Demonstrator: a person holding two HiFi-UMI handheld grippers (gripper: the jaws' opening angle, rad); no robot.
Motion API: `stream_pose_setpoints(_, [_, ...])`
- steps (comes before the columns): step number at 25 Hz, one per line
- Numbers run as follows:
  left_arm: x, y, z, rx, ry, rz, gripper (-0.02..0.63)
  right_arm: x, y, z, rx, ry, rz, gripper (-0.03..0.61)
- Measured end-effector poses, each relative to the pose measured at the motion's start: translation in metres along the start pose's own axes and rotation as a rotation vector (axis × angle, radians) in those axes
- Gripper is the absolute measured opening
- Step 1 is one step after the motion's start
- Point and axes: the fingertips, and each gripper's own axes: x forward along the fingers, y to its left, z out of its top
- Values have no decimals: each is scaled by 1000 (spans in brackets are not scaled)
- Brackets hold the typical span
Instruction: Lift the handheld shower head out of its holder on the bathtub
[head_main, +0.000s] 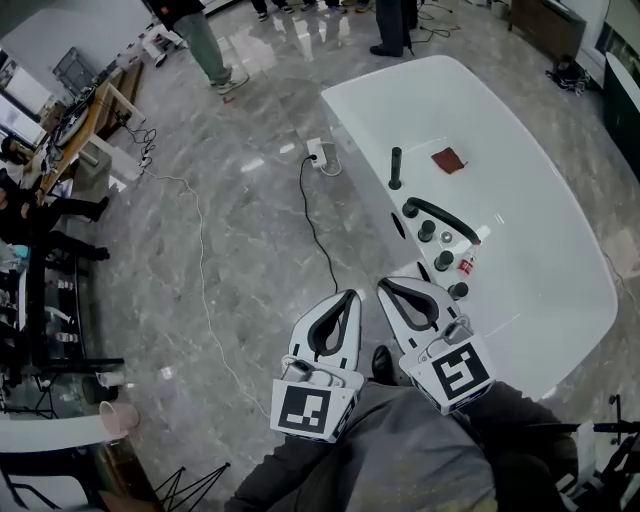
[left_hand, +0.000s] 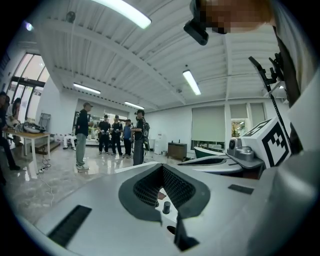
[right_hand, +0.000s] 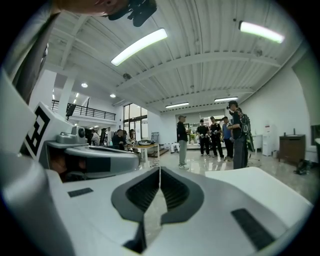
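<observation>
Overhead: grey marble floor (head_main: 230, 230), white bathtub (head_main: 560, 250) at 2 o'clock. Shower head (head_main: 445, 218) lies on the tub deck, 1 o'clock of right gripper (head_main: 383, 285). Left gripper (head_main: 352, 294) alongside; both jaw pairs pressed together, empty.

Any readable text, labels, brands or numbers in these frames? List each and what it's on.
No readable text in any view.
left marker cube: black-and-white square pattern only, no letters or digits.
right marker cube: the same, pattern only.
small red-and-white item on the bathtub rim by the taps: any print is too small to read.
</observation>
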Motion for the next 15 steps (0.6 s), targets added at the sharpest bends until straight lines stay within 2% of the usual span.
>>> stream_pose_setpoints(10, [25, 32, 2, -2, 21, -14, 2, 41, -16, 17, 14, -28, -21, 6])
stream_pose_setpoints(15, [52, 48, -3, 1, 29, -12, 2, 60, -36, 9, 24, -30, -25, 6])
